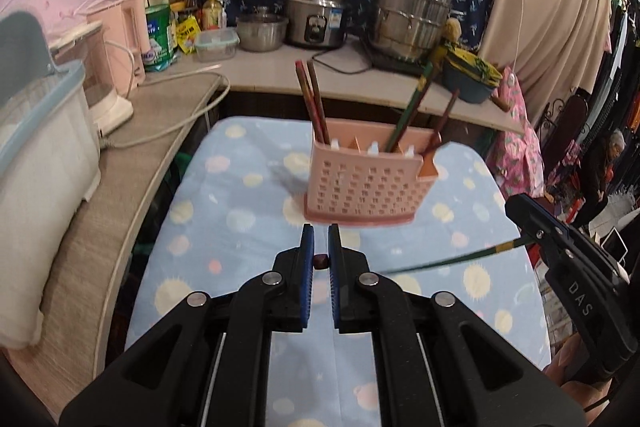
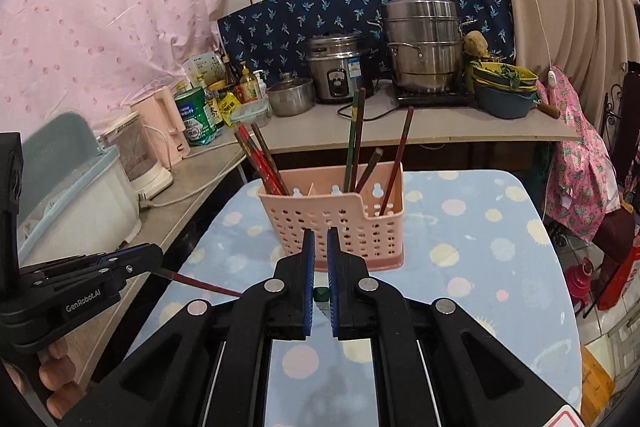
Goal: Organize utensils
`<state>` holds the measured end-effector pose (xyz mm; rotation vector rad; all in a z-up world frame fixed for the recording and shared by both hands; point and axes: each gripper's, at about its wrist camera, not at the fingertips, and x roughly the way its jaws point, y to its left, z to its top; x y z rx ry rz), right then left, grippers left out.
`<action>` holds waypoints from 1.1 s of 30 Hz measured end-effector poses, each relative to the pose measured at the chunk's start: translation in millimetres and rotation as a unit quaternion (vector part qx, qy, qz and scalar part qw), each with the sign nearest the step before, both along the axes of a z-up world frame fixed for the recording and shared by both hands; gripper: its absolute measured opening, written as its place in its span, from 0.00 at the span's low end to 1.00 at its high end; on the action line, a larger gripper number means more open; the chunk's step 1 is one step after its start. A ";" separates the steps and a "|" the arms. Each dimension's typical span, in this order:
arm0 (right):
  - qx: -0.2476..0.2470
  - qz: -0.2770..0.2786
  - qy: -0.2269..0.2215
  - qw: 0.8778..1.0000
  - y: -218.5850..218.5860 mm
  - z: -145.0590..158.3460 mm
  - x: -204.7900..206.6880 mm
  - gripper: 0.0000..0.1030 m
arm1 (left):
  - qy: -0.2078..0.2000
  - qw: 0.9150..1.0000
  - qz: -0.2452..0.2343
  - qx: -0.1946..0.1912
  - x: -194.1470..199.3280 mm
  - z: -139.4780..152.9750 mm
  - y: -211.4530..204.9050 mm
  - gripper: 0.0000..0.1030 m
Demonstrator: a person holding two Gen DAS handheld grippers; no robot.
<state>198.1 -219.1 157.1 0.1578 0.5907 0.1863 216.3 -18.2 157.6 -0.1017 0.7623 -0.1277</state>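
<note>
A pink perforated utensil holder point(image 1: 366, 183) point(image 2: 340, 223) stands on the blue dotted table, with several chopsticks point(image 2: 356, 143) upright in it. My left gripper point(image 1: 321, 239) is shut on a dark red chopstick point(image 2: 200, 283), seen end-on point(image 1: 321, 261) between the pads. My right gripper point(image 2: 320, 241) is shut on a green chopstick point(image 1: 448, 261), seen end-on point(image 2: 321, 294). Both grippers hover just in front of the holder, left one point(image 2: 132, 259) at the left, right one point(image 1: 536, 223) at the right.
A counter point(image 2: 400, 131) behind the table carries a rice cooker point(image 2: 338, 73), a steel steamer pot point(image 2: 424, 49), bowls point(image 2: 502, 95), bottles and a pink kettle point(image 2: 164, 125). A white and blue bin point(image 1: 36, 147) stands at the left.
</note>
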 end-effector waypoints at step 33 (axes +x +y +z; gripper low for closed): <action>-0.011 0.060 0.096 0.993 24.2 -73.7 41.4 0.25 | -0.009 0.997 0.081 0.011 2.0 9.9 80.1 0.07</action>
